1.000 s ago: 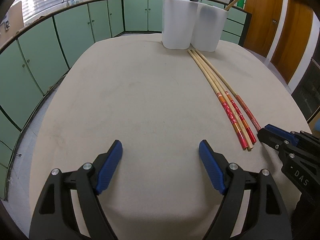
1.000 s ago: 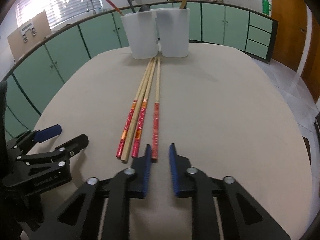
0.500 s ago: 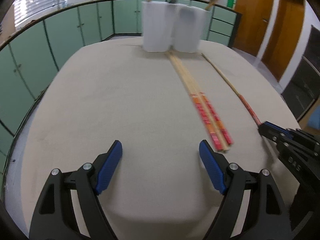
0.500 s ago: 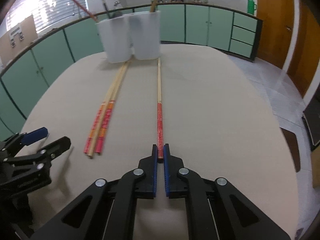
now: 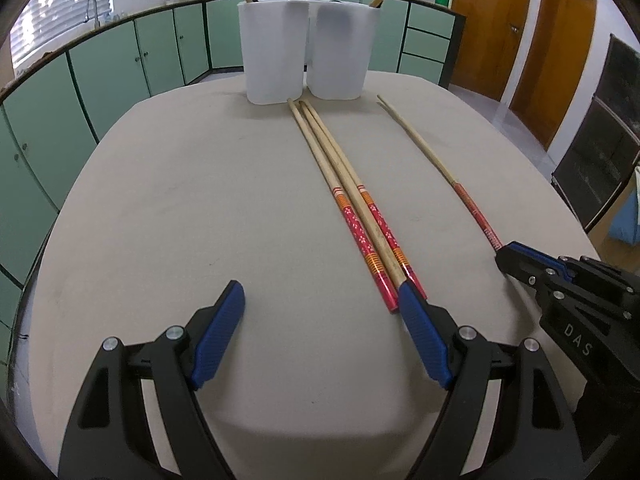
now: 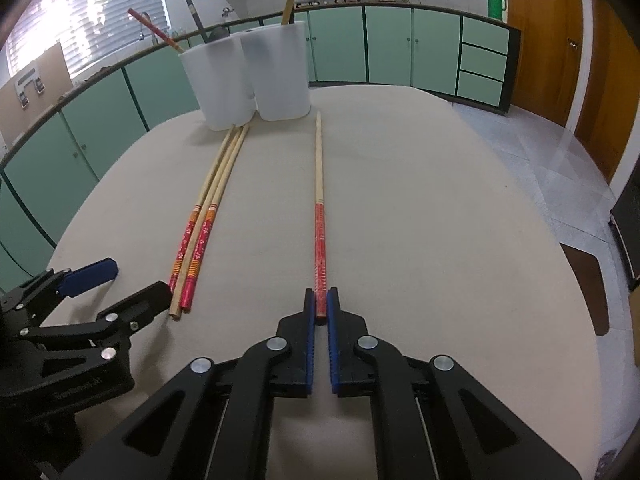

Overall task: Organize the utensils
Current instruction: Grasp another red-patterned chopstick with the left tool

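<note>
Left wrist view: left gripper [image 5: 322,300] with blue-padded fingers [image 5: 218,336] spread wide, nothing between them, over the beige cloth-covered worktop [image 5: 180,200]. Its right-side finger tip sits just at the red ends of a bundle of three long bamboo chopsticks with red patterned handles [image 5: 352,208]; contact cannot be told. The bundle lies flat, its plain tips reaching the foot of two white translucent plastic holder cups [image 5: 306,46] that stand touching at the far edge of the worktop, each already holding utensils. Well apart to the right lies a single bamboo chopstick with a red handle [image 5: 436,164], its red end inside the closed tip of the right gripper [image 5: 506,254] at the frame's right edge.

Right wrist view: right gripper [image 6: 321,306] fingers [image 6: 308,344] clamped on the red end of the single chopstick [image 6: 319,200], which runs straight ahead, flat on the worktop [image 6: 440,220], tip near the right-hand cup of the pair [image 6: 256,76]. The three-stick bundle [image 6: 208,208] lies to the left, tips at the cups. Left gripper [image 6: 138,286] is seen at lower left, spread open, one finger just beside the bundle's near ends. Green cabinets [image 6: 400,48] behind.
</note>
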Tool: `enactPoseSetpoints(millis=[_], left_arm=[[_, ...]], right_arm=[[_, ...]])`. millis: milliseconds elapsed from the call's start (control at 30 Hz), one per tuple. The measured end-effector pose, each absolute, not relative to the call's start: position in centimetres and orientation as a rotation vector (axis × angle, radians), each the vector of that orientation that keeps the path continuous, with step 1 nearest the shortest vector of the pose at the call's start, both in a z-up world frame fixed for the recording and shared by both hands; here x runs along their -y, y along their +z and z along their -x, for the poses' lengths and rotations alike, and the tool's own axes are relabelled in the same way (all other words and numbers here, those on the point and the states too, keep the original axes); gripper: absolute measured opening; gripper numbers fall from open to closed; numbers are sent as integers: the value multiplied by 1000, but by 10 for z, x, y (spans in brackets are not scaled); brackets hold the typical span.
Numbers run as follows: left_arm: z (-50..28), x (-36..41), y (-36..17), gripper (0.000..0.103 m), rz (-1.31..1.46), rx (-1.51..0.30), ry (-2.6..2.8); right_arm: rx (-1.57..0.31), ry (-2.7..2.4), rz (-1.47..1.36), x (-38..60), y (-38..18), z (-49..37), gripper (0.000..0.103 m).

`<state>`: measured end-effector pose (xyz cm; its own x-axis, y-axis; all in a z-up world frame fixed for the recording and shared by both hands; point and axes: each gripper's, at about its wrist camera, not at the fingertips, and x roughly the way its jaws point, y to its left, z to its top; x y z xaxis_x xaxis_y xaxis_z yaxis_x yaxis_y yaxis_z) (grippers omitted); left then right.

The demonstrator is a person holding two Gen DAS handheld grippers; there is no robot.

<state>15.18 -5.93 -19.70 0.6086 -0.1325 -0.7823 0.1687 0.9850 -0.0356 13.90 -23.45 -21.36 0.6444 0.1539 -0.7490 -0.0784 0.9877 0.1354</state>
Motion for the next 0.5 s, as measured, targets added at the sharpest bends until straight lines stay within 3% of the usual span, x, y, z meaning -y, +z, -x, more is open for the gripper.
enactPoseSetpoints(millis=[500], left_arm=[[-142, 42, -192, 78, -22, -894, -130]], right_arm=[[-861, 138, -106, 232, -215, -138, 6]])
